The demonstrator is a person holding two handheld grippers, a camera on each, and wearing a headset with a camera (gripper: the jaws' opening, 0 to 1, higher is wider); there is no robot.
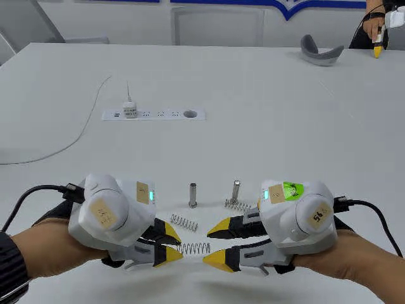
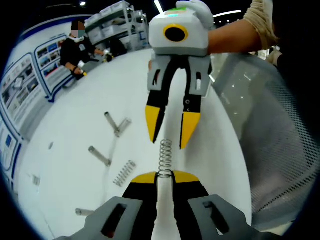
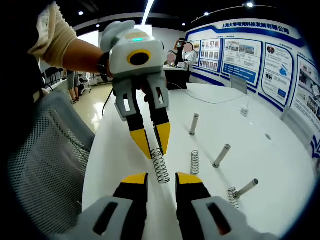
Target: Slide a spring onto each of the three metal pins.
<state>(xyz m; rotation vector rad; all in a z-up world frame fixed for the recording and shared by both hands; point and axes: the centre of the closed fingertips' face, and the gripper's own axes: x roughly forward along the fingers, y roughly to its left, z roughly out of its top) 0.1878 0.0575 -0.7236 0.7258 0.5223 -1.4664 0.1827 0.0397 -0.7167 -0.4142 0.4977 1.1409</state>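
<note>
A loose spring (image 1: 196,248) hangs level between my two grippers near the table's front edge. My left gripper (image 1: 169,244) is shut on one end of it (image 2: 165,152). My right gripper (image 1: 217,242) faces it, open, and the spring's free end (image 3: 160,165) lies just in front of its tips. A second spring (image 1: 184,222) lies flat behind them. One bare metal pin (image 1: 193,195) stands upright. Another pin (image 1: 235,189) has a spring (image 1: 237,204) lying at its base. In the right gripper view, three pins stand in a row (image 3: 221,156).
A white power strip (image 1: 154,114) with a plug and cable lies mid-table. A grey curved object (image 1: 321,54) rests at the far right, near another person's hand (image 1: 376,25). A mesh chair (image 3: 45,145) stands beside the table edge.
</note>
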